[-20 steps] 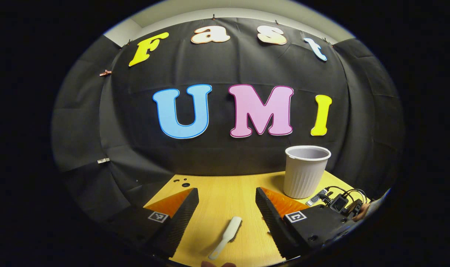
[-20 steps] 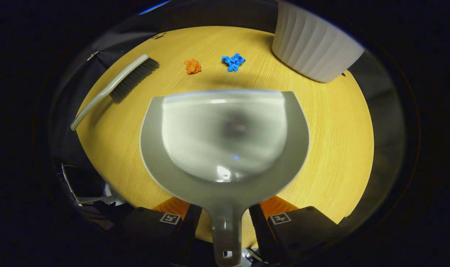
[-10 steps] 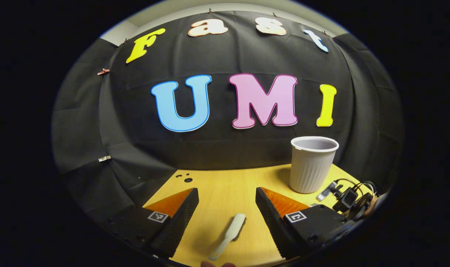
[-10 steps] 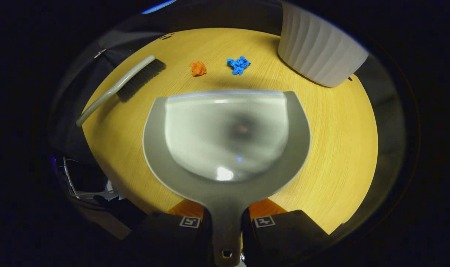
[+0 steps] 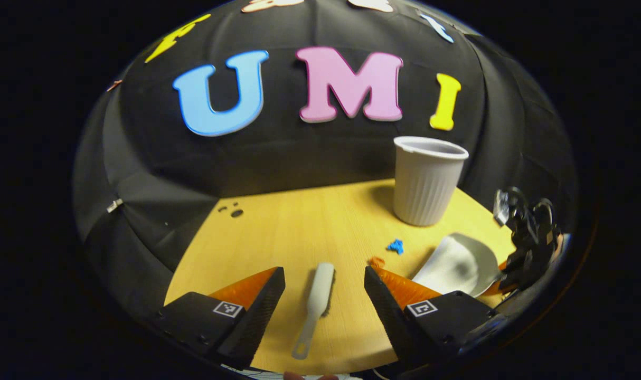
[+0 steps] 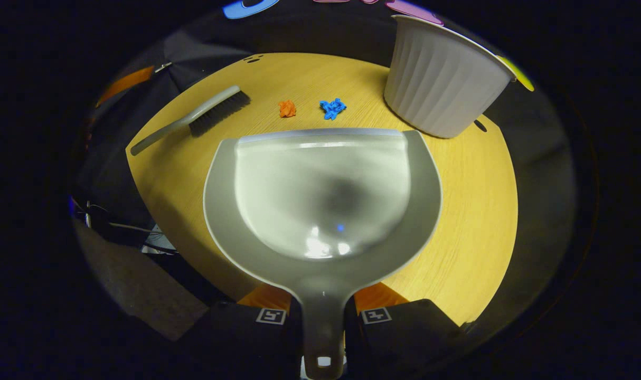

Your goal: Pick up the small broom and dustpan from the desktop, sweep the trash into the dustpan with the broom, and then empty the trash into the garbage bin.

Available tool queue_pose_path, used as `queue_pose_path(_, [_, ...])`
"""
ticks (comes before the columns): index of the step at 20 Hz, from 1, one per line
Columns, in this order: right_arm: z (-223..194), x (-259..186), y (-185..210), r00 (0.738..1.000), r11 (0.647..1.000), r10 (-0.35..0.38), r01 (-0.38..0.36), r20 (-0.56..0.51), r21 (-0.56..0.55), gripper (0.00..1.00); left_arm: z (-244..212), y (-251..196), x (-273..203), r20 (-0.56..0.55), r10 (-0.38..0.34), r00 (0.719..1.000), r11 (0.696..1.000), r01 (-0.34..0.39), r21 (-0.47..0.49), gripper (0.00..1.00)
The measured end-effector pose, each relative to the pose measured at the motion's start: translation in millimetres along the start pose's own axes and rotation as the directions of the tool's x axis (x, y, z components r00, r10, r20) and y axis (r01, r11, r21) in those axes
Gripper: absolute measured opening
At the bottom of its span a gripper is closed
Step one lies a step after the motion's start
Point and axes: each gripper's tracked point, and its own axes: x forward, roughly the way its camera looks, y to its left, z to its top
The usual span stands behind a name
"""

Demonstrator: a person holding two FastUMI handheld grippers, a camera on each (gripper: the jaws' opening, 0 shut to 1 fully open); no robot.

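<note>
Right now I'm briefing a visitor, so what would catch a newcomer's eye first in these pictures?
The big grey plastic dustpan, its handle clamped in the right gripper, fills the near desk. Beyond its lip lie an orange paper scrap and a blue paper scrap, with the ribbed white bin to the right.

My tabletop (image 6: 473, 211) is yellow wood with a fine grain. The dustpan (image 6: 320, 195) is pale grey and glossy. Beyond its lip lie an orange scrap (image 6: 286, 108) and a blue scrap (image 6: 331, 107). The broom (image 6: 194, 119) is grey with dark bristles. The garbage bin (image 6: 442, 84) is white and ribbed.
</note>
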Motion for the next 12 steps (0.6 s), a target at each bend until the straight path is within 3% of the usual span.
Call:
queue_pose_path(5, [-5, -21, -12, 0.999, 0.999, -0.037, 0.036, 0.024, 0.034, 0.36, -56, -4, 32, -0.252, -0.053, 0.966, 0.997, 0.063, 0.033, 0.97])
queue_pose_path(6, [-6, -22, -14, 0.999, 0.998, -0.04, 0.039, 0.024, 0.04, 0.33, -66, -1, 37, -0.295, -0.052, 0.954, 0.996, 0.069, 0.049, 0.97])
queue_pose_path(7, [-8, -24, -14, 0.999, 0.998, -0.041, 0.04, 0.022, 0.047, 0.41, -77, 1, 45, -0.337, -0.045, 0.94, 0.995, 0.071, 0.064, 0.96])
queue_pose_path(10, [-12, -25, -16, 0.999, 0.997, -0.049, 0.048, 0.019, 0.055, 0.36, -100, 8, 64, -0.42, -0.031, 0.907, 0.994, 0.071, 0.079, 0.93])
queue_pose_path(12, [-18, -28, -13, 0.999, 0.996, -0.053, 0.052, 0.01, 0.07, 0.36, -127, 18, 86, -0.508, -0.038, 0.86, 0.996, 0.072, 0.048, 0.9])
